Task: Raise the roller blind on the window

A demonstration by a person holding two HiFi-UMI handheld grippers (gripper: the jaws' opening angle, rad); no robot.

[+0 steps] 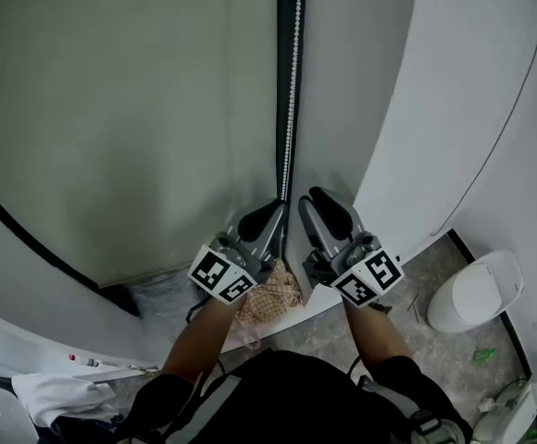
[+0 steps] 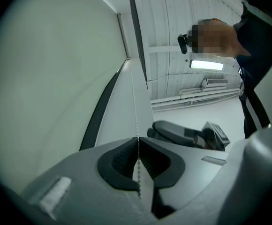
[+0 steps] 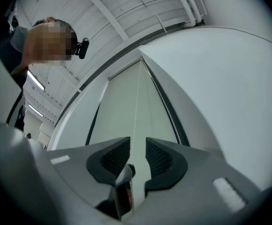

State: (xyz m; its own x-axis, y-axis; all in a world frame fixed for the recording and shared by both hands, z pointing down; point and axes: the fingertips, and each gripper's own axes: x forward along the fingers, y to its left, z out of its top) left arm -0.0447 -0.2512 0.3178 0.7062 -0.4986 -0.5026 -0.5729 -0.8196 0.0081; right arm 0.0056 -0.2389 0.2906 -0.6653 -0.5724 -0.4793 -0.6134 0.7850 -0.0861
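Note:
The pale grey-green roller blind covers the window at the left. Its bead chain hangs along the dark window frame. My left gripper is shut on the bead chain, which is pinched between the pads of my left gripper. Close to its right is my right gripper, also seen as my right gripper from the left gripper view. The jaws of my right gripper stand open, with a chain strand running through the gap untouched.
A curved white wall rises at the right. A white lidded bin stands on the floor at the lower right. A patterned cloth lies on the white sill below the grippers, and white cloth at the lower left.

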